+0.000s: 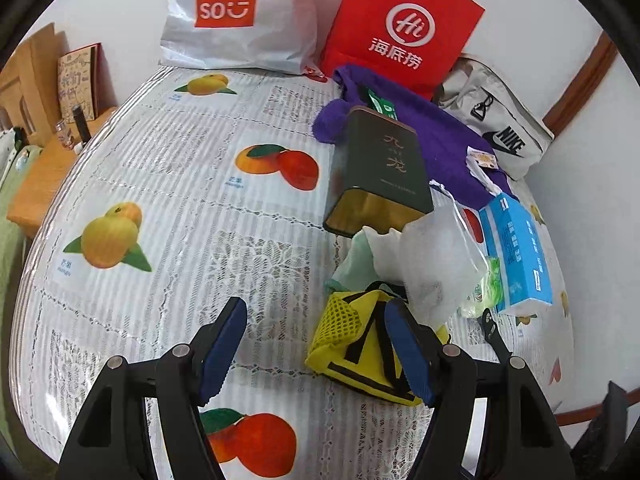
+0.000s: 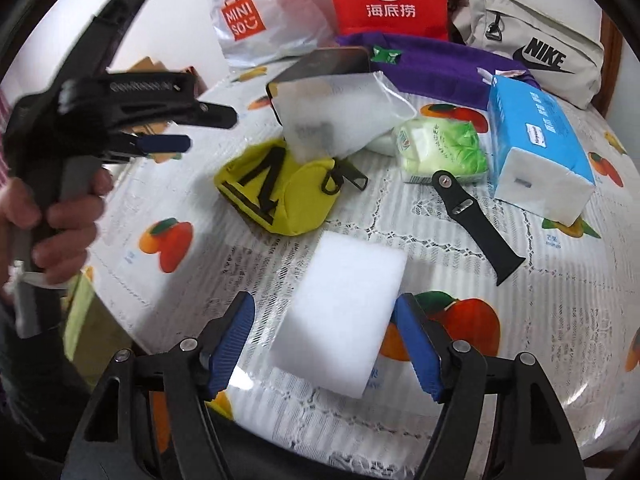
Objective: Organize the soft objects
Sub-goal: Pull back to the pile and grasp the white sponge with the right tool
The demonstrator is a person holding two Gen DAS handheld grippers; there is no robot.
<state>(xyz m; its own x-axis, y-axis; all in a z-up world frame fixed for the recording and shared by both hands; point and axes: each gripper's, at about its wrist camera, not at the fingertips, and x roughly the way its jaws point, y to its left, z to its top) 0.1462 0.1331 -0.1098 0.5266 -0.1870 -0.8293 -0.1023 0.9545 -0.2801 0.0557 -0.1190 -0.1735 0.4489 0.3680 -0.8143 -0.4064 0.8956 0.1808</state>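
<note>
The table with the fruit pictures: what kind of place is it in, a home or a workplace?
Most likely a home. The table has a lace cloth printed with fruit, shop carrier bags lean against a plain white wall, and a wooden side cabinet with small bottles stands beside it.

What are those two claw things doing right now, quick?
Left gripper: open, holding nothing, beside the yellow pouch.
Right gripper: open around the white foam block, not pressing it.
</note>
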